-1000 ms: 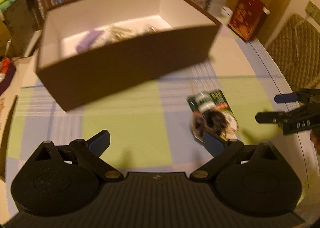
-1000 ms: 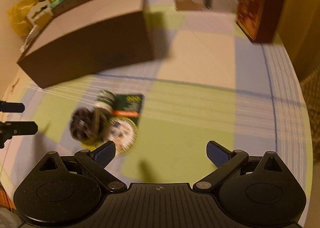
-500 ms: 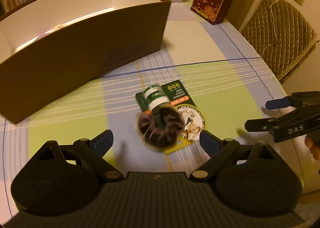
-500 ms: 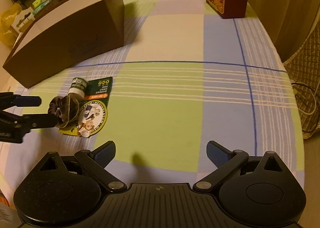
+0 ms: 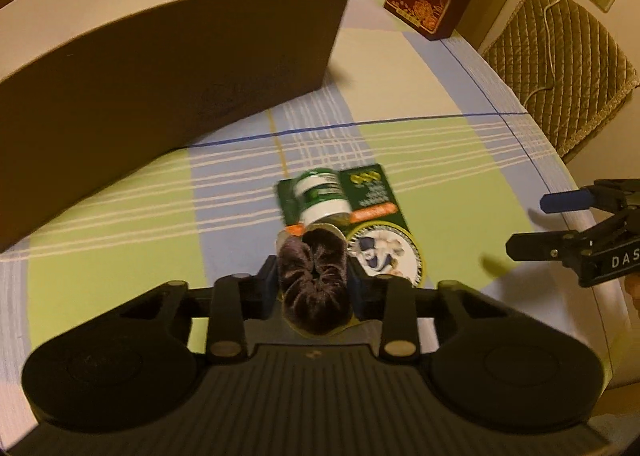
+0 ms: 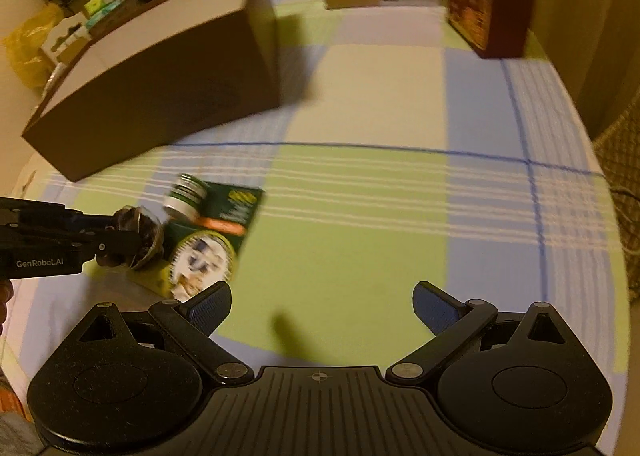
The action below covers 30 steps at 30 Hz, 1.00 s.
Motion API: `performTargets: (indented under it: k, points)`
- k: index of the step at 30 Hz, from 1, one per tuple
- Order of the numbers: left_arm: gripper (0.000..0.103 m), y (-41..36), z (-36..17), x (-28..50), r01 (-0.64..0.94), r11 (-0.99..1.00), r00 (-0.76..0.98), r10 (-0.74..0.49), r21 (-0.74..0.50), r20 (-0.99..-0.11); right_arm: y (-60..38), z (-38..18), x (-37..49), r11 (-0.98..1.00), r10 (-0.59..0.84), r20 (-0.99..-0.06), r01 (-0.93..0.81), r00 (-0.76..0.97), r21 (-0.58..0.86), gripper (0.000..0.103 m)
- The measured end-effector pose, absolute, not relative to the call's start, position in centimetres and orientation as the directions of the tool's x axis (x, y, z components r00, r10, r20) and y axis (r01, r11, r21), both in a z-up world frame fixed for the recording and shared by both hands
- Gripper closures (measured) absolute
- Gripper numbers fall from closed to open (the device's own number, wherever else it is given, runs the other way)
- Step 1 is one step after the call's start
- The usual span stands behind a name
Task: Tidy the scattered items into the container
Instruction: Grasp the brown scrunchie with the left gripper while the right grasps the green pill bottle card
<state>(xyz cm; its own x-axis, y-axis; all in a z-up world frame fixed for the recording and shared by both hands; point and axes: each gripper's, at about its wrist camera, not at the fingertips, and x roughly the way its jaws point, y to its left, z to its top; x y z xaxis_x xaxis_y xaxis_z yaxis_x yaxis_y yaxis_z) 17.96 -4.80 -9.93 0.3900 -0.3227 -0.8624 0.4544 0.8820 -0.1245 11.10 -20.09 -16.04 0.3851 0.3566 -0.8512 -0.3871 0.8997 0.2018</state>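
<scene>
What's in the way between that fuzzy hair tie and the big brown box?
Only the box's own tall near wall. The left claw, closing on the scrunchie, must lift it over the rim; the tablecloth between looks bare.

left gripper came down and forward from over the brown box to the brown scrunchie; jaws went from wide open to closing, pads now squeezing it. scrunchie looks pinched narrower than a moment ago.
</scene>
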Motion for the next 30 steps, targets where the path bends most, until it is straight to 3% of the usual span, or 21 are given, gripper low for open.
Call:
performTargets:
  k: [10,12,13,19,20,22,25,30]
  points:
    - [0.078,1.4,-8.6,17.8,0.334,0.938,0.448,-0.242,-0.09,-0.861,-12.6,-16.1,12.4,0.851,0.434,-0.808,-0.476,0.399,0.222,0.002]
    - [0.078,2.8,-8.6,17.8,0.305,0.948,0.452,-0.225,-0.087,-0.863,-11.2,-16.4,12.9,0.857,0.422,-0.815,-0.469,0.397,0.214,0.012]
    - [0.078,3.4,-8.7,17.8,0.292,0.952,0.454,-0.217,-0.085,-0.864,-10.7,-16.6,13.2,0.86,0.419,-0.818,-0.46,0.394,0.219,0.026]
    - [0.078,6.0,-8.9,18.0,0.247,0.965,0.458,-0.192,-0.083,-0.868,-8.9,-17.7,14.9,0.882,0.409,-0.821,-0.402,0.398,0.244,0.027]
    - [0.078,6.3,-8.9,18.0,0.243,0.966,0.458,-0.191,-0.084,-0.868,-8.6,-17.9,15.1,0.88,0.411,-0.822,-0.407,0.395,0.245,0.041]
    - [0.078,6.9,-8.9,18.0,0.236,0.968,0.457,-0.189,-0.086,-0.869,-8.2,-18.4,15.5,0.872,0.417,-0.828,-0.424,0.375,0.247,0.056]
    - [0.078,7.5,-8.9,18.0,0.232,0.968,0.454,-0.192,-0.093,-0.87,-8.0,-19.0,15.2,0.86,0.418,-0.834,-0.453,0.36,0.236,0.065]
    - [0.078,7.7,-8.8,18.0,0.246,0.964,0.449,-0.205,-0.101,-0.87,-8.5,-19.1,13.9,0.808,0.445,-0.836,-0.546,0.322,0.22,0.066]
